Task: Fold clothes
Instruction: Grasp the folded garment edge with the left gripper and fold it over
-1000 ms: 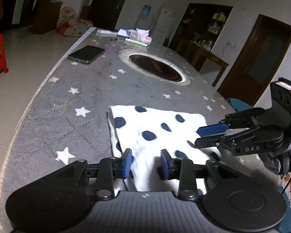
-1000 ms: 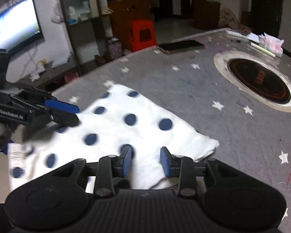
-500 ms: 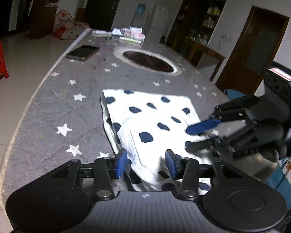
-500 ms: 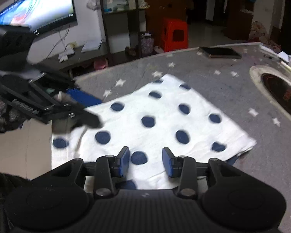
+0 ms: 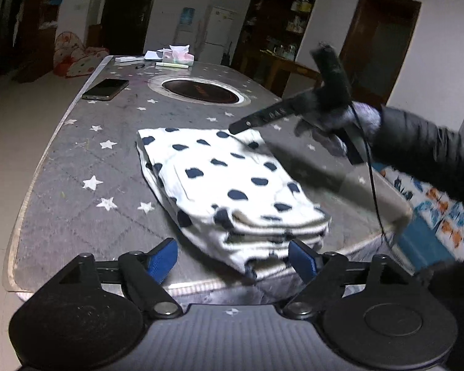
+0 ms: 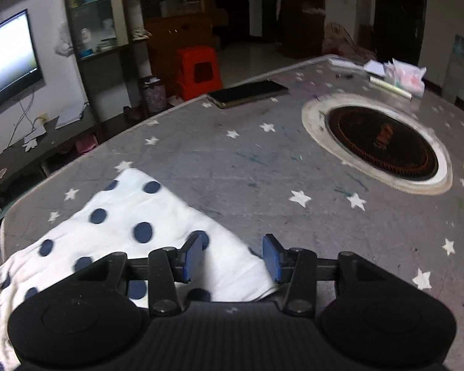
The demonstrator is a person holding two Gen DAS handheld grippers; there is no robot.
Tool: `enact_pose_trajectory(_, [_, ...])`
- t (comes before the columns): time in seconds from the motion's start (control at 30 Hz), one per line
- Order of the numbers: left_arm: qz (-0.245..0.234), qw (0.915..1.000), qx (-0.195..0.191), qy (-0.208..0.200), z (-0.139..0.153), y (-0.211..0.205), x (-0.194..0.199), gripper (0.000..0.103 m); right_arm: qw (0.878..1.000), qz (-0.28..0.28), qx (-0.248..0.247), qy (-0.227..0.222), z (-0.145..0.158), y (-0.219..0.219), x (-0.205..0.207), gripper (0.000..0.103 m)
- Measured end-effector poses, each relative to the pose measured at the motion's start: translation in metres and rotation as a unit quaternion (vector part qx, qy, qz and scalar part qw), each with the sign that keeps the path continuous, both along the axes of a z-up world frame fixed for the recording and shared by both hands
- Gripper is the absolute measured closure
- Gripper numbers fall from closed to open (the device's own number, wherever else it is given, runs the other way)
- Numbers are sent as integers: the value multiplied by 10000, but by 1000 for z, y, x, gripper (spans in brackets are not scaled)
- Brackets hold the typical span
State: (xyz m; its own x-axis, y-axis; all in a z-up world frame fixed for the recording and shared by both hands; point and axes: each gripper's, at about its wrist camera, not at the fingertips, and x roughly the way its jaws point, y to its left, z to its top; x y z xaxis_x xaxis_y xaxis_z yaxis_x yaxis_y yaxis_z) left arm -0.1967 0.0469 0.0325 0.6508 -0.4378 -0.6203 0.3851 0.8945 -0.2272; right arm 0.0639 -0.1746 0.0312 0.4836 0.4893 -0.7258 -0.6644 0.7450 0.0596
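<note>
1. Cloth (image 5: 229,182), left wrist view: white with dark dots, lying on the table (image 5: 86,216) as a folded stack; several layers show along its near edge. Position: near end of the table, its near corner at the table's edge. Long axis: from near right to far left, away from the camera. Left gripper (image 5: 233,258): blue pads spread wide, nothing between them, holding off just short of the near corner, which lies ahead and between the pads. Right gripper (image 5: 294,111): held above the cloth's far right corner, blurred; spread or pressed together cannot be told from this side. A dark sleeve (image 5: 423,145) carries it. Phone (image 5: 105,89) and hob ring (image 5: 201,89) lie well apart, farther up the table.

2. Cloth (image 6: 123,232), right wrist view: lies low and left of the tool; one corner runs under the pads. Right gripper (image 6: 232,256): pads spread, gripping nothing, above that corner. Table (image 6: 263,170) bare ahead as far as the hob ring (image 6: 380,145) and phone (image 6: 247,92).

3. Relation, judged: both tools stand at opposite corners of the stack, the left one nearer its layered near edge. The scene fits a stack just laid flat and let go, or one about to be taken up for a further fold.
</note>
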Motion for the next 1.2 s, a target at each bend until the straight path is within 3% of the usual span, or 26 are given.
enact_pose_trajectory(0.23, [83, 9991, 407, -11, -11, -7, 9, 21, 9989, -149, -34, 454, -17, -5, 23, 61])
enact_pose_trajectory(0.47, [397, 9976, 562, -69, -14, 3, 34, 21, 9970, -496, -419, 419, -12, -28, 10, 67])
enact_pose_trajectory(0.73, [842, 9955, 429, -51, -18, 6, 95, 23, 9880, -1320, -570, 560, -10, -83, -16, 67])
enact_pose_trajectory(1.03, [596, 9969, 482, -194, -19, -25, 156, 30, 9769, -2008, -454, 573, -8, -129, -68, 67])
enact_pose_trajectory(1.2, [641, 9979, 136, -19, -18, -22, 164, 30, 9754, -2174, -307, 181, 7, -143, -85, 66])
